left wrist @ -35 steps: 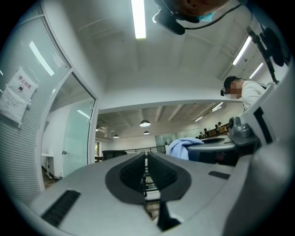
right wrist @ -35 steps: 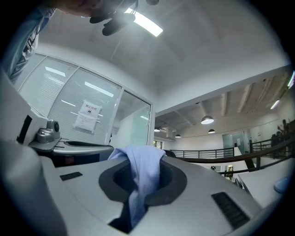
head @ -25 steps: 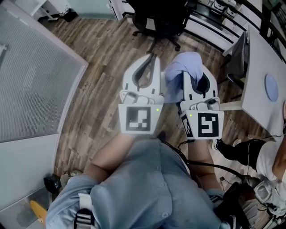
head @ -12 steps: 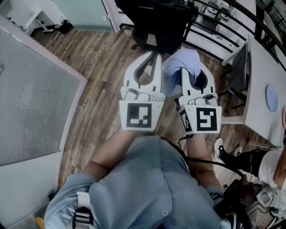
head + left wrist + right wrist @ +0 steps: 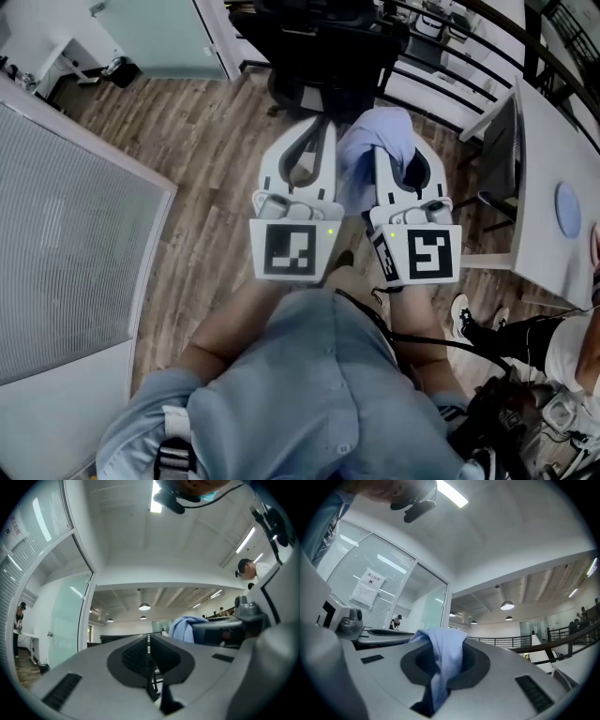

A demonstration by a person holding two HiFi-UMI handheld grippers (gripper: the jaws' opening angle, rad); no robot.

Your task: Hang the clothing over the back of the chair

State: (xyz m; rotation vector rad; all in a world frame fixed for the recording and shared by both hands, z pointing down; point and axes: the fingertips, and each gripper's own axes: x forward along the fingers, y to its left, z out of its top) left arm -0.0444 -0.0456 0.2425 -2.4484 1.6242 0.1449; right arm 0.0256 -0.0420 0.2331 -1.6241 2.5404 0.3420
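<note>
A light blue piece of clothing (image 5: 377, 139) is bunched at the tip of my right gripper (image 5: 401, 148), which is shut on it. In the right gripper view the cloth (image 5: 443, 656) hangs out from between the jaws of that gripper (image 5: 445, 641). My left gripper (image 5: 322, 128) is level beside it, jaws shut with nothing between them, and apart from the cloth. In the left gripper view, that gripper (image 5: 149, 641) shows the cloth (image 5: 183, 627) off to its right. A black office chair (image 5: 319, 47) stands just beyond both tips.
A white desk (image 5: 548, 141) with a round blue pad (image 5: 568, 195) runs along the right. A frosted glass partition (image 5: 66, 225) closes off the left. Black railings (image 5: 469, 37) stand behind the chair. Another person's leg and shoe (image 5: 487, 314) are at lower right. The floor (image 5: 206, 159) is wood.
Both grippers and the held clothing have moved forward together over the floor. The black chair has come closer to their tips and fills more of the view's top.
</note>
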